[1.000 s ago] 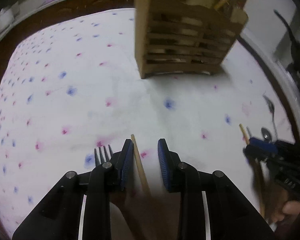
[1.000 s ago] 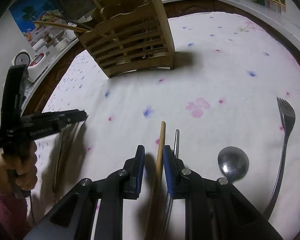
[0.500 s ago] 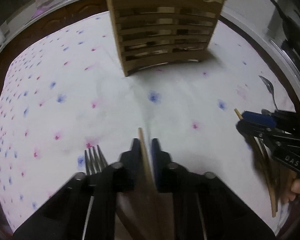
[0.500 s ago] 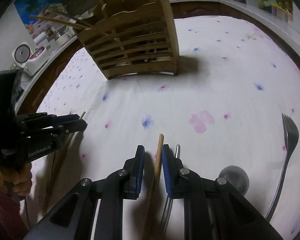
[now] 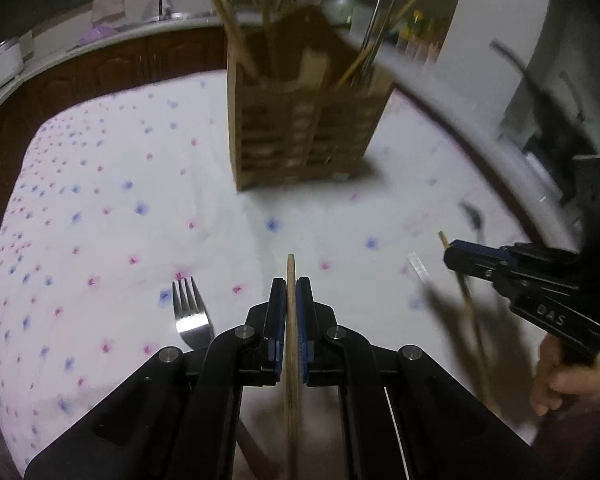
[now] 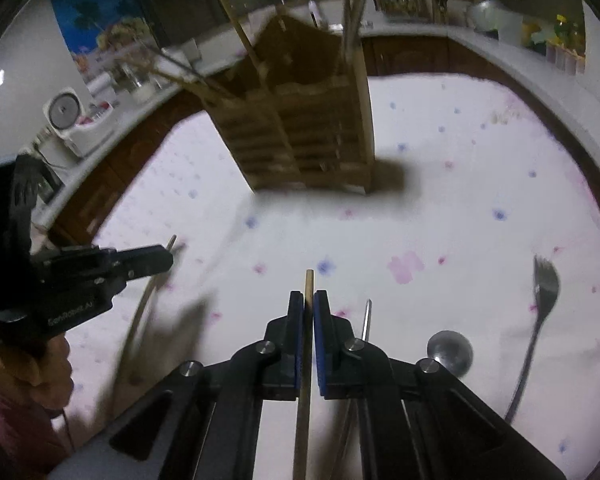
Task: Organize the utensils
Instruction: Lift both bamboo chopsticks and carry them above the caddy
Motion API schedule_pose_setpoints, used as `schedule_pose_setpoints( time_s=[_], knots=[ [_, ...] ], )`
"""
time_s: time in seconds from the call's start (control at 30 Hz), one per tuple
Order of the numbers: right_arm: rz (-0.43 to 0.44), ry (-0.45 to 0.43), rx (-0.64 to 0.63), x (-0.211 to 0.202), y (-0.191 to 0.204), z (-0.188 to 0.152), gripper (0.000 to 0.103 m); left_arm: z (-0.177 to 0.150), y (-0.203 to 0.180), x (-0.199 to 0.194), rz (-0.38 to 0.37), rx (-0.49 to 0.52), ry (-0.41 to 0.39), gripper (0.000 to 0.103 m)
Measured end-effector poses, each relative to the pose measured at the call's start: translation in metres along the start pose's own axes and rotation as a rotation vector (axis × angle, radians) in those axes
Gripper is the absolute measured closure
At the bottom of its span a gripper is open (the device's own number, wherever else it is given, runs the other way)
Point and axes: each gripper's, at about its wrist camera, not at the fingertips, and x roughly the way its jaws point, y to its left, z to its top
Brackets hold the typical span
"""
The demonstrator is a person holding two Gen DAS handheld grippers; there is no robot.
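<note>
Left gripper clamps wooden chopstick; right gripper clamps another chopstick. Both lie lengthwise between pads, tips forward toward wooden holder.

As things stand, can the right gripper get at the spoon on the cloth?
Probably not yet. The right gripper has its jaws shut on a wooden chopstick. The spoon lies uncovered on the cloth just to its right, so the way looks free once that chopstick is dropped.

White floral tablecloth; white rice cooker on counter; blue poster.
</note>
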Motion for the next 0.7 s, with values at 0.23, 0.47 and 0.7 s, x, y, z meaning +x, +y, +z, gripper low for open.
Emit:
schedule_pose_setpoints(
  time_s=[0.23,0.47,0.7],
  knots=[
    [0.022,-0.124,-0.023,-0.057,0.017,0.008,0.098,0.000,-0.008,-0.069,-0.047,-0.038,-0.139,0.099],
    [0.029,-0.200,-0.051,-0.094,0.031,0.008,0.098,-0.008,-0.011,-0.109,-0.062,-0.055,-0.221,0.099],
    [0.033,-0.248,-0.058,-0.115,0.034,0.008,0.098,-0.016,-0.017,-0.129,-0.068,-0.055,-0.262,0.099]
  ],
)
